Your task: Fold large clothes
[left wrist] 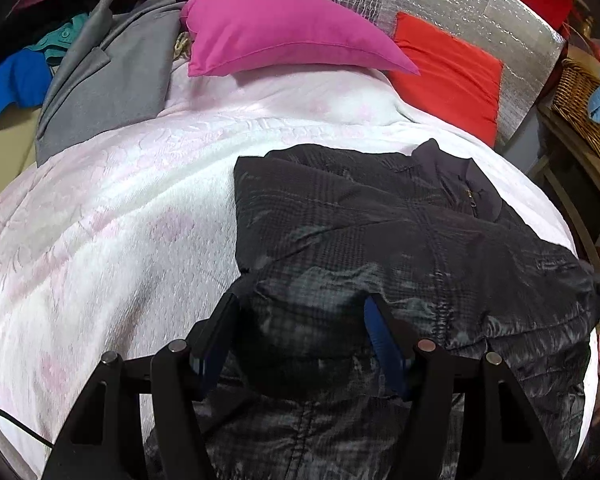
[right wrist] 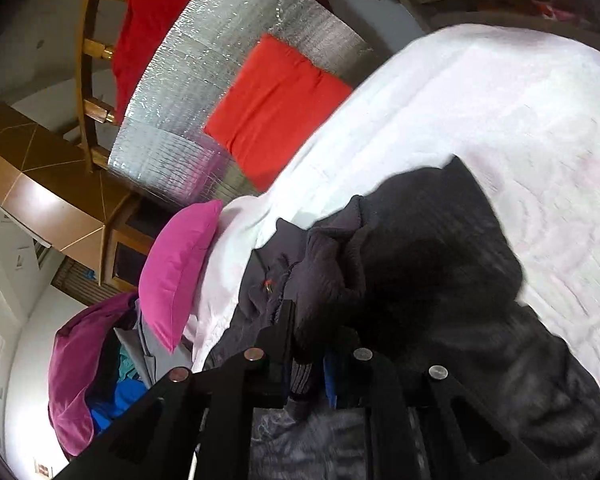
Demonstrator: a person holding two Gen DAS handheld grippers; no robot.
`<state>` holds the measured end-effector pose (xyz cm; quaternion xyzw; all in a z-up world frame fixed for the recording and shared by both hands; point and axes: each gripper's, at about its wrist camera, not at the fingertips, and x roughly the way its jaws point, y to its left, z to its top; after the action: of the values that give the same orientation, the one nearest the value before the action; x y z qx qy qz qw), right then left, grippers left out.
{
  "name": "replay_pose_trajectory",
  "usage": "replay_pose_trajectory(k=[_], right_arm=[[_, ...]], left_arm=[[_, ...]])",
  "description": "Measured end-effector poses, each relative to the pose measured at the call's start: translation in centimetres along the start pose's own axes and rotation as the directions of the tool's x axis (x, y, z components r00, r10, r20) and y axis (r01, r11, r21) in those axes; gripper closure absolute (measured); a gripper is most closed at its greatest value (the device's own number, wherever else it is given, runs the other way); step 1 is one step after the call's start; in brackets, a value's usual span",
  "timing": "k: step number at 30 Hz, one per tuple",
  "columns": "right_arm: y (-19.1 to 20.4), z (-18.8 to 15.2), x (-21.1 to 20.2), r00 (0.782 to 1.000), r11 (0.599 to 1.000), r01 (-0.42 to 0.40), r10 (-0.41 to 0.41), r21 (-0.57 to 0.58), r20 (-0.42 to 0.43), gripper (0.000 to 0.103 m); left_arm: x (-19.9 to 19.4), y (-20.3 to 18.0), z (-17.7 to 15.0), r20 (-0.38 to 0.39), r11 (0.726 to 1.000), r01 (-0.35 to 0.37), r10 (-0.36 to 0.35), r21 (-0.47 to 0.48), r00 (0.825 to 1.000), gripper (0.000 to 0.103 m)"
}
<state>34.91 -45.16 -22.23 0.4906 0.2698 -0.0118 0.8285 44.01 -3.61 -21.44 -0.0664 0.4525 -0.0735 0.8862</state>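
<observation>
Dark quilted jacket (left wrist: 400,240), partly folded, collar up, sprawled on white-pink bedspread (left wrist: 120,220); one ribbed edge bunched, lifted.

Even indoor light leaves the white blanket (left wrist: 120,216) bright and nearly washed out, glints off the silver foil sheet (right wrist: 204,92), while the dark jacket (left wrist: 420,240) loses detail, the right wrist view smears with motion blur and both views bend at their dark rims.

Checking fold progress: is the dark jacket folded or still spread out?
Partly folded: the dark jacket has a panel doubled over its body on the white blanket, collar showing.
</observation>
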Motion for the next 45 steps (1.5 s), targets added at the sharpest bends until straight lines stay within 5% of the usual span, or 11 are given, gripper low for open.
replay_pose_trajectory(k=[11, 24, 26, 37, 45], right_arm=[[-4.1, -2.3, -1.5, 0.993, 0.993, 0.084, -0.076, 0.082, -0.096, 0.090], [-5.4, -1.2, -1.7, 0.985, 0.989, 0.085, -0.066, 0.118, -0.159, 0.086], [-5.8, -1.0, -1.1, 0.984, 0.986, 0.101, -0.078, 0.135, -0.163, 0.078], [-3.2, 0.6, -4.1, 0.983, 0.986, 0.166, -0.163, -0.027, 0.085, 0.088], [-4.6, 2.0, -4.0, 0.991, 0.990, 0.135, -0.136, 0.034, 0.012, 0.085]], left_arm=[[-0.1, -0.7, -1.3, -0.015, 0.998, -0.032, 0.033, 0.050, 0.999, 0.037], [-1.5, 2.6, 0.3, 0.033, 0.999, 0.015, -0.014, -0.046, 0.999, 0.037], [-0.9, 2.6, 0.3, 0.017, 0.999, 0.004, -0.003, -0.047, 1.000, 0.037], [0.2, 0.2, 0.0, -0.014, 0.999, -0.012, 0.012, 0.035, 1.000, 0.037], [1.6, -1.0, -0.3, -0.050, 0.993, -0.060, 0.066, 0.099, 0.997, 0.036]])
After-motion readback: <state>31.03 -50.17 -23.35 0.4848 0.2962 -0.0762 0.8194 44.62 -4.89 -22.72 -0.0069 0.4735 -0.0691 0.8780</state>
